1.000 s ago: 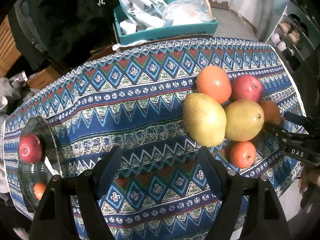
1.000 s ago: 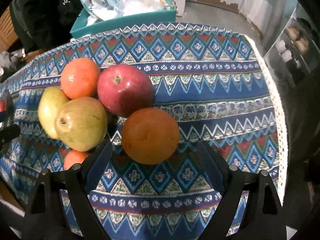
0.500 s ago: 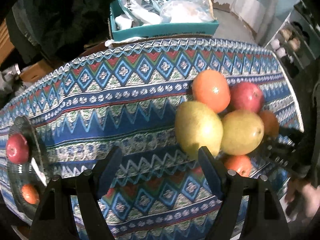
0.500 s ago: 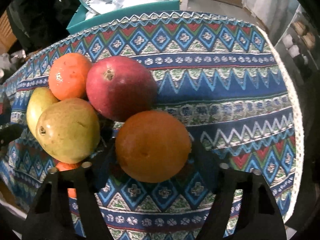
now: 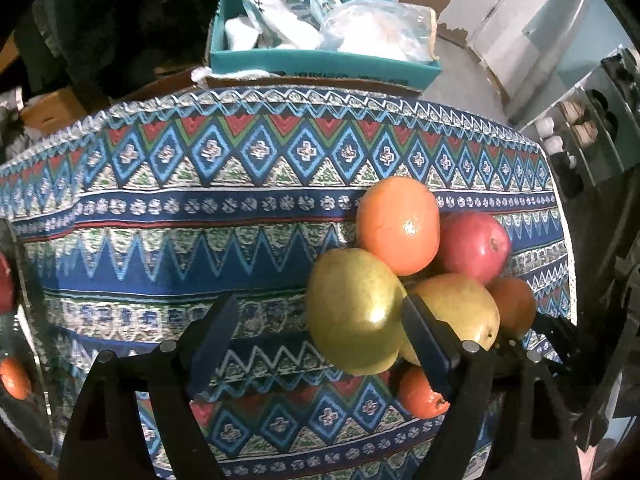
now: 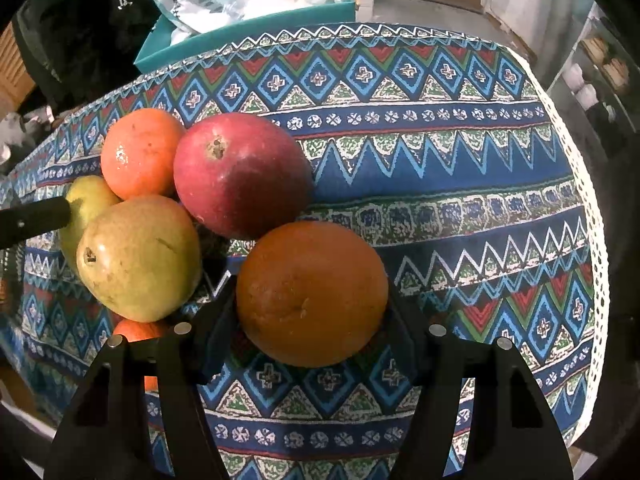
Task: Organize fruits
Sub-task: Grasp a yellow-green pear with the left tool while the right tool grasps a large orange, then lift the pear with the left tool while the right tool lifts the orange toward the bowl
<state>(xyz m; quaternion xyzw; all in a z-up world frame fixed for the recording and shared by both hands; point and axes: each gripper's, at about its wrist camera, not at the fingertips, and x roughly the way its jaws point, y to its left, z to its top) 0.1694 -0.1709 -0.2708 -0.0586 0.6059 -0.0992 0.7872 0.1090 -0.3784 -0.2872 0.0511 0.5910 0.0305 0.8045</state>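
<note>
Fruit lies bunched on the patterned tablecloth (image 5: 200, 248). My right gripper (image 6: 310, 330) is closing on a dark orange (image 6: 312, 292), and both pads touch its sides. Beside it sit a red apple (image 6: 240, 176), a bright orange (image 6: 140, 152) and a pear (image 6: 136, 256). My left gripper (image 5: 320, 340) is opening, pointing down at a second, yellow-green pear (image 5: 356, 312). That pear lies against the right finger (image 5: 424, 340), far from the left one. A small tangerine (image 5: 420, 396) sits below the pears.
A glass plate (image 5: 36, 360) at the far left holds a red apple and a tangerine (image 5: 14, 378). A teal box (image 5: 320, 60) with bags stands behind the table. The lace table edge (image 6: 592, 216) runs down the right, shelves beyond it.
The right gripper's jaws came in from wide apart onto the dark orange. The left gripper moved right and down to the yellow-green pear, its right finger now between the two pears.
</note>
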